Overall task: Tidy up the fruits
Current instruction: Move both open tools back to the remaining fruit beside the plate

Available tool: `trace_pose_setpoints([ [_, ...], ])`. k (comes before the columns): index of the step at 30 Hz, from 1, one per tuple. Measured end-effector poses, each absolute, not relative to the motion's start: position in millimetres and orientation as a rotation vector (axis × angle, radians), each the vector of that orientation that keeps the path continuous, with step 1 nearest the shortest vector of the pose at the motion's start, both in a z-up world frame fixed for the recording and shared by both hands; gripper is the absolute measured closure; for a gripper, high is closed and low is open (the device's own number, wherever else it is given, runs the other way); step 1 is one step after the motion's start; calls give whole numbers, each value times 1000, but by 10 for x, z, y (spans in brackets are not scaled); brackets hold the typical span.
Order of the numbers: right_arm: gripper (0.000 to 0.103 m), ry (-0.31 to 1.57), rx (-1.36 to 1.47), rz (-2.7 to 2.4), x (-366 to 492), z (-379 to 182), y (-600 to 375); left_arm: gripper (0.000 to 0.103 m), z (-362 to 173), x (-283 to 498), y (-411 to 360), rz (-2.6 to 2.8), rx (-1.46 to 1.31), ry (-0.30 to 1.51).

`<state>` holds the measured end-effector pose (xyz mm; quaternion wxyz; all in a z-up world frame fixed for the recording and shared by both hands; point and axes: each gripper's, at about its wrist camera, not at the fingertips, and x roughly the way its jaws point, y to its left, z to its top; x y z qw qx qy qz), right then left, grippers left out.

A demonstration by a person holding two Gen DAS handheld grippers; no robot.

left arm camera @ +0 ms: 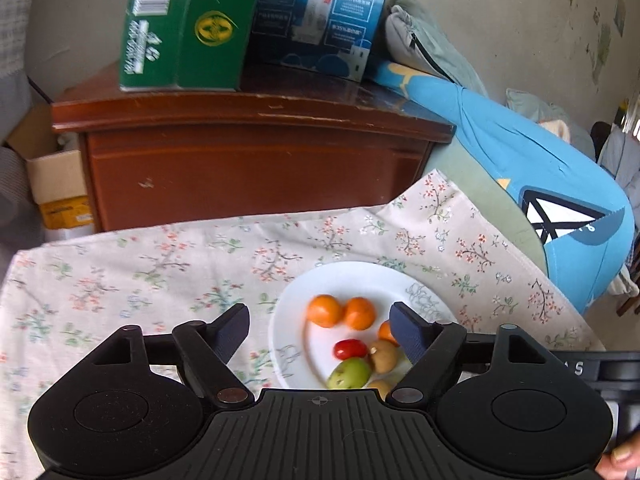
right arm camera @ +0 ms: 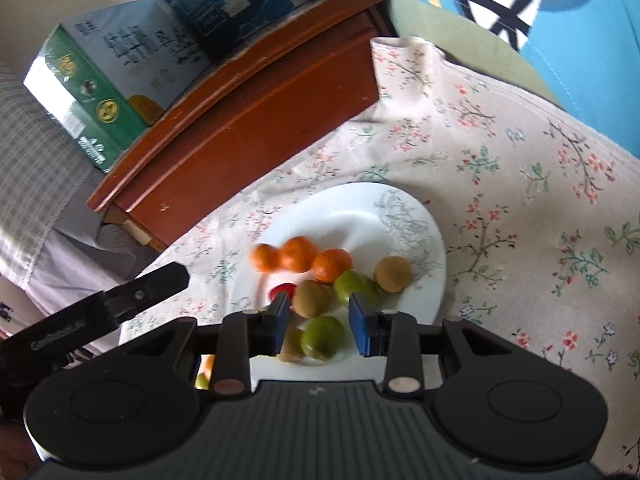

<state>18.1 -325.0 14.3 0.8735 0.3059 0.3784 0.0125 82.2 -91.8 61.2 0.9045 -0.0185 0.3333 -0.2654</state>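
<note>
White plate [left arm camera: 340,276] sits on a floral tablecloth [left arm camera: 140,272], in front of a red-brown wooden cabinet [left arm camera: 248,160] that carries a green carton [left arm camera: 180,28] and a blue carton [left arm camera: 320,12]. The fruit is gathered on the near half of the plate: three small oranges [right arm camera: 298,254] in a row touching one another, a red cherry tomato [left arm camera: 350,349], brown kiwi-like fruits [right arm camera: 393,274] and green round fruits [right arm camera: 354,286] bunched just beside them. Left gripper [left arm camera: 320,332] hangs over the plate's near-left rim with its jaws spread wide, nothing between the pads, nothing held; the fruit lies beyond and below the gap. Right gripper [right arm camera: 320,322] is low over the plate's near edge, jaws parted moderately. A green fruit [right arm camera: 323,338] lies in the gap between its blue pads [right arm camera: 362,330], with clear space visible on both sides, so the pads do not press on it; a brown fruit [right arm camera: 291,344] lies against the left pad's side, contact uncertain. Blue cushion with a white pattern [left arm camera: 560,208] lies to the right, beyond the cloth. Picture is slightly blurred around the fruit.
</note>
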Motion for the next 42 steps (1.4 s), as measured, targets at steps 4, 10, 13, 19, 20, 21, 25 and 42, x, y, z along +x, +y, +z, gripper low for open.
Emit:
trace_pose_setpoints([
  [4, 65, 783, 601, 73, 179, 198, -3162, 20, 719, 768, -747, -526, -3, 694],
  [10, 65, 775, 532, 132, 156, 257, -3001, 18, 781, 674, -488, -497, 35, 724],
  [13, 65, 774, 508, 160, 141, 274, -2926, 18, 782, 626, -390, -481, 53, 726],
  [19, 65, 789, 465, 220, 115, 260, -2755, 17, 682, 591, -265, -452, 131, 750],
  [20, 65, 794, 462, 232, 107, 251, -2724, 17, 659, 587, -249, -452, 139, 755],
  [21, 65, 799, 459, 243, 102, 240, -2691, 17, 634, 583, -237, -456, 150, 760],
  [25, 65, 816, 416, 282, 86, 195, -2534, 17, 539, 561, -161, -455, 173, 772],
  [42, 68, 873, 320, 366, 136, -54, -2123, 18, 93, 553, -76, -470, 313, 779],
])
